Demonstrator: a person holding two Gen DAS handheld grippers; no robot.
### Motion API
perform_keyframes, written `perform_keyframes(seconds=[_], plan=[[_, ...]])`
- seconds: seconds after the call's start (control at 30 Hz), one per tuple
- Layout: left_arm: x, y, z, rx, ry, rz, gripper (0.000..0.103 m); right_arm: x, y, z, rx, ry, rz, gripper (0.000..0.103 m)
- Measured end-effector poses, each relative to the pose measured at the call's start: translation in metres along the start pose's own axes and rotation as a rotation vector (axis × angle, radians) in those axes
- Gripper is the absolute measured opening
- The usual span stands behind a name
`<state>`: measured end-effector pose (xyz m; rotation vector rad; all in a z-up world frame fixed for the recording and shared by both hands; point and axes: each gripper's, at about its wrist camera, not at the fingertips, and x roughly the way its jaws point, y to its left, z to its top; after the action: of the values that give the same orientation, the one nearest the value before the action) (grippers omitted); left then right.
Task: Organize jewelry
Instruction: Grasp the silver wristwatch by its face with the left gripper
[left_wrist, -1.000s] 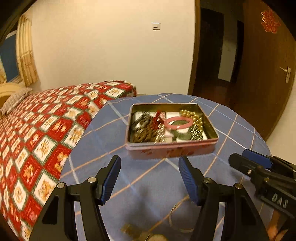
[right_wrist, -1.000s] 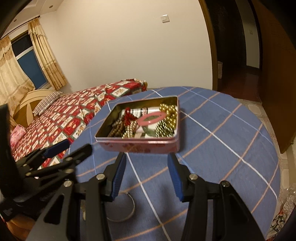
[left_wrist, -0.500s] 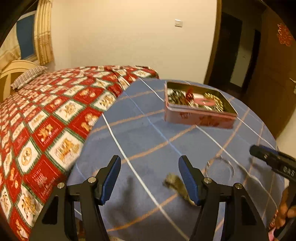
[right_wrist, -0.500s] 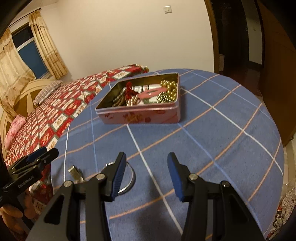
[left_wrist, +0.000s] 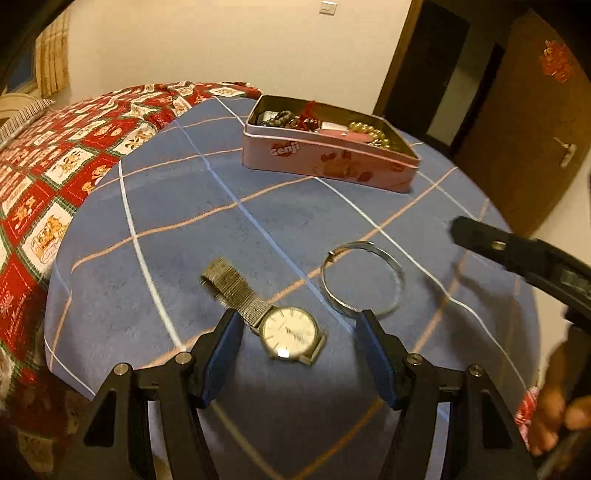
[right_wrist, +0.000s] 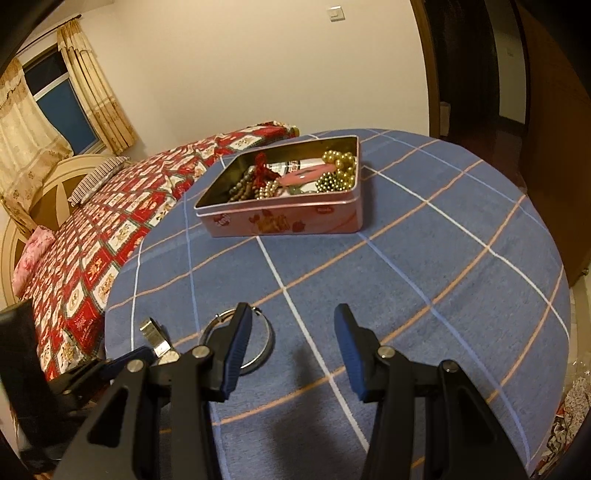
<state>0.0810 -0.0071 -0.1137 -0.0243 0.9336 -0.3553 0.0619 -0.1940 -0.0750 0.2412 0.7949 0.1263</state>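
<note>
Left wrist view shows my left tongs (left_wrist: 297, 330) gaping empty over the watch (left_wrist: 280, 325), with the silver bangle (left_wrist: 362, 278) just beside it, both loose on the blue cloth (left_wrist: 184, 206). Most pieces already fill the pink tin (right_wrist: 295, 218) farther back; my right tongs (right_wrist: 293, 334) hang half spread, gripping nothing.
</note>
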Motion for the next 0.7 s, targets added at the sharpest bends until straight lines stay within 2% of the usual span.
perform_keyframes(seconds=[0.07, 0.13, 0.17, 0.23, 0.3, 0.4, 0.5, 0.57, 0.7], plan=[[0.003, -0.004, -0.001, 0.059, -0.008, 0.044, 0.064, -0.003, -0.002, 0.0, 0.005, -0.004, -0.003, 0.051], [0.004, -0.008, -0.004, 0.147, -0.009, 0.078, 0.058, -0.004, -0.004, 0.001, 0.011, -0.007, -0.004, 0.051], [0.001, -0.005, -0.008, 0.192, -0.019, 0.069, 0.057, -0.005, -0.006, 0.001, 0.014, -0.009, -0.006, 0.051], [-0.004, 0.006, -0.009, 0.225, -0.026, 0.017, 0.054, -0.004, -0.007, 0.002, 0.017, -0.007, -0.009, 0.051], [-0.01, 0.016, -0.008, 0.238, -0.041, 0.001, 0.054, 0.0, -0.009, 0.0, 0.022, 0.008, -0.004, 0.051], [-0.014, 0.028, -0.005, 0.202, -0.055, 0.024, 0.054, 0.005, -0.006, -0.002, 0.017, 0.026, 0.0, 0.051], [-0.013, 0.033, -0.001, 0.147, -0.065, 0.003, 0.051, 0.009, -0.002, -0.004, 0.011, 0.036, 0.007, 0.051], [-0.005, 0.032, 0.002, 0.135, -0.053, -0.015, 0.035, 0.01, 0.002, -0.004, 0.002, 0.041, 0.012, 0.051], [0.001, 0.032, 0.006, 0.058, -0.034, -0.015, 0.036, 0.013, 0.006, -0.006, -0.016, 0.05, 0.01, 0.051]])
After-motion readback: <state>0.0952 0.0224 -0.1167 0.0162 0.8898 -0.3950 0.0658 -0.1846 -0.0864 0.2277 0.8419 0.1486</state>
